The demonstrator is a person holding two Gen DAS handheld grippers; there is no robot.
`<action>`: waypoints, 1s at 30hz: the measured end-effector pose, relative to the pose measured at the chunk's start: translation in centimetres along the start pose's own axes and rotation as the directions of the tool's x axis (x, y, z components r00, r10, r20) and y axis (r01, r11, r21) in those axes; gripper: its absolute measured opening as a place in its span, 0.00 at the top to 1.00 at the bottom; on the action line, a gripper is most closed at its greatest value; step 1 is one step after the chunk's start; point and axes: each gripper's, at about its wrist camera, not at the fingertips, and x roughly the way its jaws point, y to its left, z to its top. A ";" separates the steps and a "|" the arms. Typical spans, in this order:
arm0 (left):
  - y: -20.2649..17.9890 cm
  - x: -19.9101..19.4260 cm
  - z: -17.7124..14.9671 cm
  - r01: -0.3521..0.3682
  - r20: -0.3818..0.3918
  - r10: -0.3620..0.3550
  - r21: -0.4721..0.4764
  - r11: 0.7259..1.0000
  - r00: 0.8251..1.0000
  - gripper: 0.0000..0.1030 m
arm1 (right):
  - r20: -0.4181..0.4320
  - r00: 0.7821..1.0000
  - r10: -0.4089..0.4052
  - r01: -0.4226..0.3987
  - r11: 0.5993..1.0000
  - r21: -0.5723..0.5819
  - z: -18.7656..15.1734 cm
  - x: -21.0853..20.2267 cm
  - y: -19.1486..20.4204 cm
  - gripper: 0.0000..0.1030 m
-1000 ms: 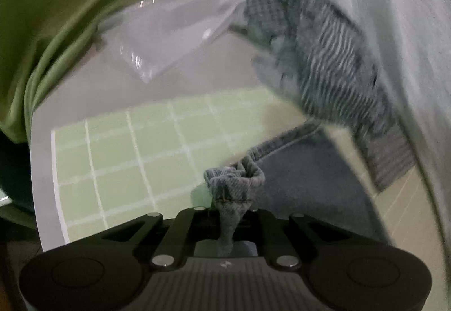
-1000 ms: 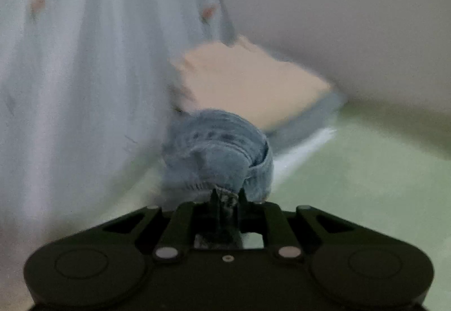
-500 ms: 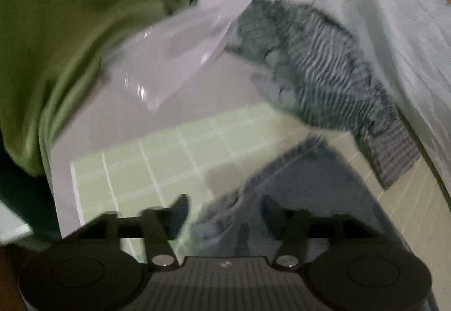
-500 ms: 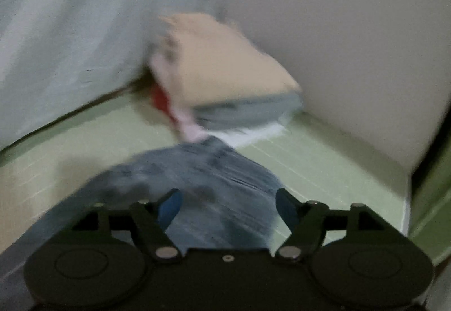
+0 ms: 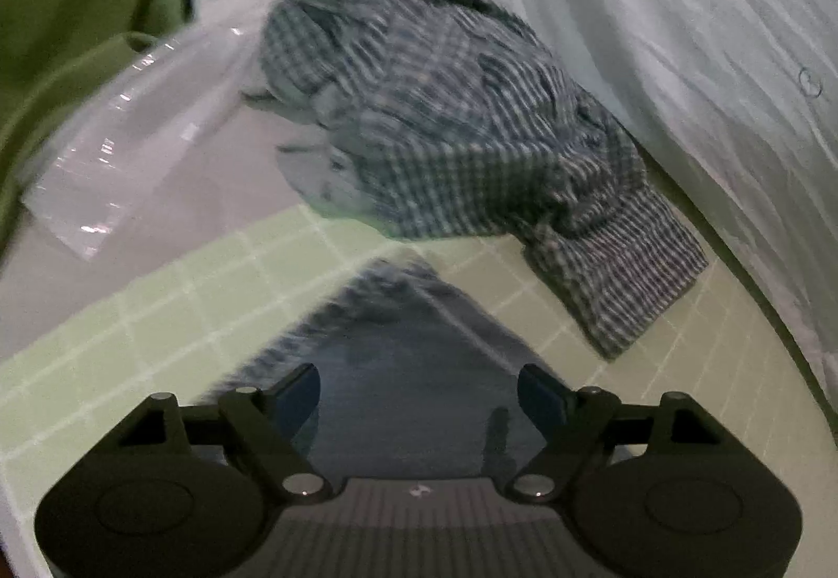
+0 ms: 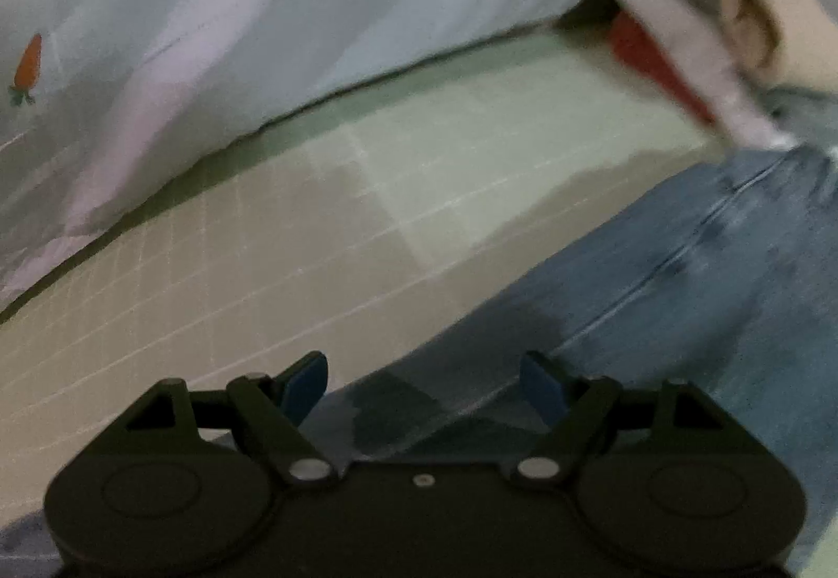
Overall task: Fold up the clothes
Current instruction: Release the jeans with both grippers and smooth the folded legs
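Left wrist view: jeans (image 5: 408,358) lie flat on the gridded mat (image 5: 173,306), directly ahead of the left tool (image 5: 419,395). Beyond them a crumpled shirt (image 5: 461,133) rests on the mat's far edge, a plastic bag (image 5: 131,133) to its left, a draped sheet (image 5: 681,54) to its right. Right wrist view: the jeans (image 6: 681,274) run rightward toward stacked clothes (image 6: 733,2); the sheet (image 6: 262,2) lies behind the mat (image 6: 314,222).

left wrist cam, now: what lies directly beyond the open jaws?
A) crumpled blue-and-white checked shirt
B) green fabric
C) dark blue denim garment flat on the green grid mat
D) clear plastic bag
C: the dark blue denim garment lies flat on the green grid mat just past the left gripper, its jaws apart and clear of the cloth.
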 end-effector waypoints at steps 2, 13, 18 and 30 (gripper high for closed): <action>-1.0 1.0 -0.1 -0.003 -0.023 0.003 -0.013 1.000 1.000 0.19 | -0.049 0.999 -0.001 0.003 1.000 0.023 -0.1 1.0 0.5 0.22; -2.7 3.5 -0.3 -0.073 -0.036 0.072 -0.034 0.997 0.997 0.91 | -0.030 0.999 0.015 -0.012 0.994 0.107 -0.1 1.0 -1.0 1.00; -3.0 2.9 0.5 -0.055 0.000 0.055 -0.035 0.998 0.999 0.96 | 0.040 0.999 0.037 -0.037 0.999 0.008 1.6 -0.5 -0.1 1.00; -4.4 1.1 2.8 0.093 0.112 -0.091 -0.010 0.996 0.990 0.96 | 0.032 0.999 0.021 -0.018 0.996 -0.093 0.4 -1.3 1.2 0.67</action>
